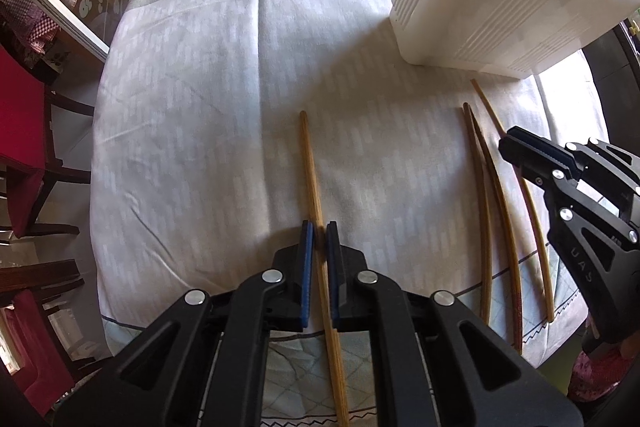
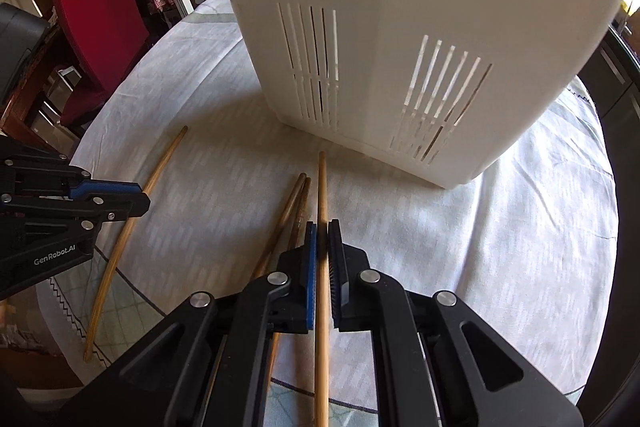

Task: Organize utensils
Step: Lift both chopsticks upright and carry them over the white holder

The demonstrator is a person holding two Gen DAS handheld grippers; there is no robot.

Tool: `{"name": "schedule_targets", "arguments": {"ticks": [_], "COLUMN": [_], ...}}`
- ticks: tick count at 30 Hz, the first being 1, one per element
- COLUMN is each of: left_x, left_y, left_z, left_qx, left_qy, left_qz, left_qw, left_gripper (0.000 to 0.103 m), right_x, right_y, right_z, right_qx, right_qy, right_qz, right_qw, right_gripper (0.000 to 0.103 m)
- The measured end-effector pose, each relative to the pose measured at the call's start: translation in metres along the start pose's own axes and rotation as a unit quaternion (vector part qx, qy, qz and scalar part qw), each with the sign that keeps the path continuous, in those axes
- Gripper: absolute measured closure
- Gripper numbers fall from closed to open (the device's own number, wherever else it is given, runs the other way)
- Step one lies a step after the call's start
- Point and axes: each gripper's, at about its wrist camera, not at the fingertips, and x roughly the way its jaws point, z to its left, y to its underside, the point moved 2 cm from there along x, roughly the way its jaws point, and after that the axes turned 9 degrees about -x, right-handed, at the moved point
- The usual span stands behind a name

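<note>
Two claws work over a cloth-covered desk (image 1: 200, 87) strewn with wooden chopsticks. The left claw (image 1: 320, 227) has its blue-padded fingers (image 1: 307, 267) nearly closed on either side of one chopstick (image 1: 310, 163), which lies lengthwise on the cloth and runs between the pads; whether the pads actually press it cannot be told. The right claw (image 2: 322, 227) is likewise drawn in close around a second chopstick (image 2: 322, 187), whose tip points toward a white slotted bin (image 2: 400, 27) standing upright on the desk just beyond it. Immediately left of that stick lies a darker pair (image 2: 294, 203), side by side with tips touching. In the left wrist view the same pair (image 1: 486, 187) sits between the two claws, and the right claw (image 1: 516, 143) reaches in from the right edge. A red chair (image 2: 100, 7) stands beside the desk.
</note>
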Motion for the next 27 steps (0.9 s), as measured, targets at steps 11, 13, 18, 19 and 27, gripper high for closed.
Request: {"name": "schedule_targets", "arguments": {"ticks": [11, 13, 18, 19, 27], "left_x": [-0.078, -0.095, -0.123, -0.127, -0.151], "left_y": [0.019, 0.027, 0.045, 0.048, 0.066], "left_z": [0.01, 0.008, 0.004, 0.003, -0.014], "left_qx": [0.016, 0.02, 0.03, 0.033, 0.055], "left_qy": [0.028, 0.033, 0.046, 0.048, 0.061], "left_qz": [-0.124, -0.149, -0.183, -0.189, -0.212], "left_qw": [0.9918, 0.9882, 0.9815, 0.9803, 0.9738], "left_gripper": [0.097, 0.097, 0.097, 0.097, 0.097], "right_x": [-0.103, -0.123, -0.161, -0.167, -0.197], "right_y": [0.014, 0.019, 0.03, 0.033, 0.05], "right_z": [-0.028, -0.032, -0.038, -0.039, -0.037], "right_qx": [0.034, 0.037, 0.041, 0.041, 0.049], "right_qy": [-0.013, -0.012, -0.005, -0.004, 0.004], "right_qz": [-0.114, -0.136, -0.171, -0.176, -0.203], "right_qw": [0.993, 0.99, 0.984, 0.983, 0.978], "right_gripper": [0.096, 0.097, 0.096, 0.096, 0.096]}}
